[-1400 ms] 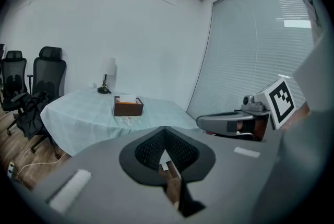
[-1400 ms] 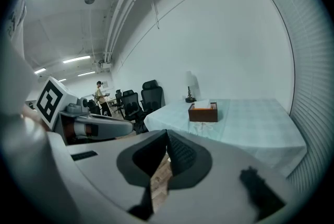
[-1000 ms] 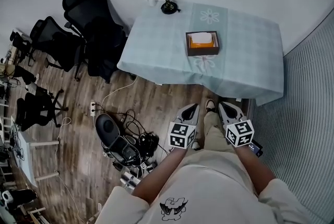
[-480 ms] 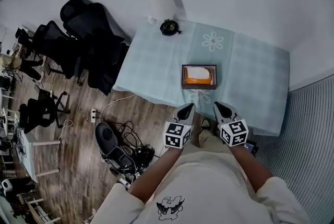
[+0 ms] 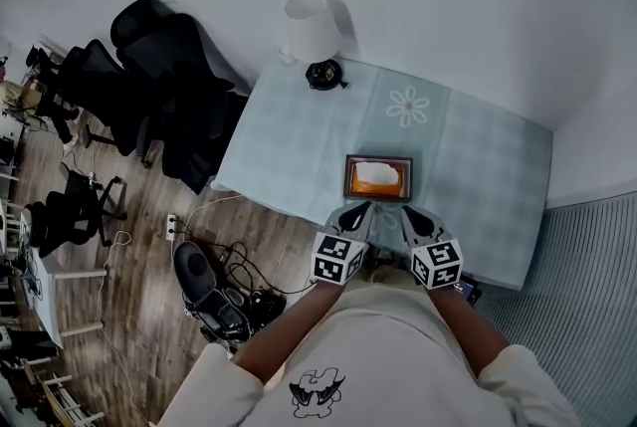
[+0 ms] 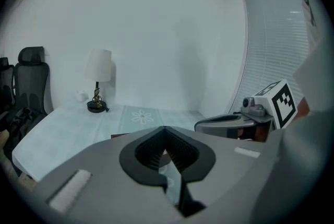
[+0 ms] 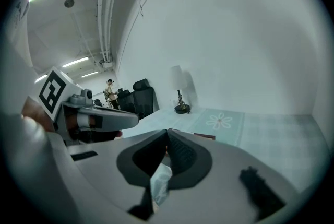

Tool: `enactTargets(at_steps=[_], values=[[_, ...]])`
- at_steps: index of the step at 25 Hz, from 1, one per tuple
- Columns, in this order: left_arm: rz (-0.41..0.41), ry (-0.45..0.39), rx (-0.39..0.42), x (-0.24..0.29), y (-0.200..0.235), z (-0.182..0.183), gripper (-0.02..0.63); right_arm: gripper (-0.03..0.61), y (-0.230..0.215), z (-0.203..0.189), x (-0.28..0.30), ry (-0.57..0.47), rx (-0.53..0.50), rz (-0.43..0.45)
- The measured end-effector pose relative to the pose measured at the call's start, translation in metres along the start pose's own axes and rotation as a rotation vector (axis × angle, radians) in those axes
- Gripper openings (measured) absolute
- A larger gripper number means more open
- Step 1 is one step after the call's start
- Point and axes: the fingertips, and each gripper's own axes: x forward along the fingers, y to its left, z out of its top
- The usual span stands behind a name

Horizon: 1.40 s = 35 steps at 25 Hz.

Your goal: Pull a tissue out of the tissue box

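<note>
Presently the approach step is in hand: the left gripper (image 5: 355,213) and right gripper (image 5: 414,216) hover at the near edge of the pale green cloth-covered table (image 5: 478,151), both with fingers pressed together on nothing, just short of the dark brown rectangular tissue box (image 5: 378,195). By my judgement, the next move calls for one gripper to spread its fingers and pinch the white tissue (image 5: 376,173) showing in the box's open top. A white-shaded lamp (image 5: 311,25) stands at the table's far corner, and black office chairs (image 5: 164,67) stand to the left on the wooden floor (image 5: 139,246).

The left gripper (image 6: 165,129) has its jaws together, tips meeting above the cloth-covered surface (image 6: 62,129) (pale checks, a flower motif). A white-shaded lamp (image 6: 98,79) stands near its far edge. The right gripper (image 6: 209,122) hovers alongside, and black chairs (image 6: 30,82) stand at left.
</note>
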Motion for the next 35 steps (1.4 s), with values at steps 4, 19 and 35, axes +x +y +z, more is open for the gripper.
enactTargets(at_steps=[4,19,35], values=[[-0.004,0.004,-0.012,0.004,0.012,0.003,0.005,0.012,0.0,0.005,0.009,0.009,-0.012,0.0],[0.003,0.055,-0.023,0.044,0.052,-0.003,0.005,0.014,-0.038,0.009,0.052,0.088,-0.061,-0.04],[-0.001,0.237,-0.1,0.106,0.081,-0.048,0.034,0.149,-0.068,-0.051,0.113,0.342,-0.099,-0.033]])
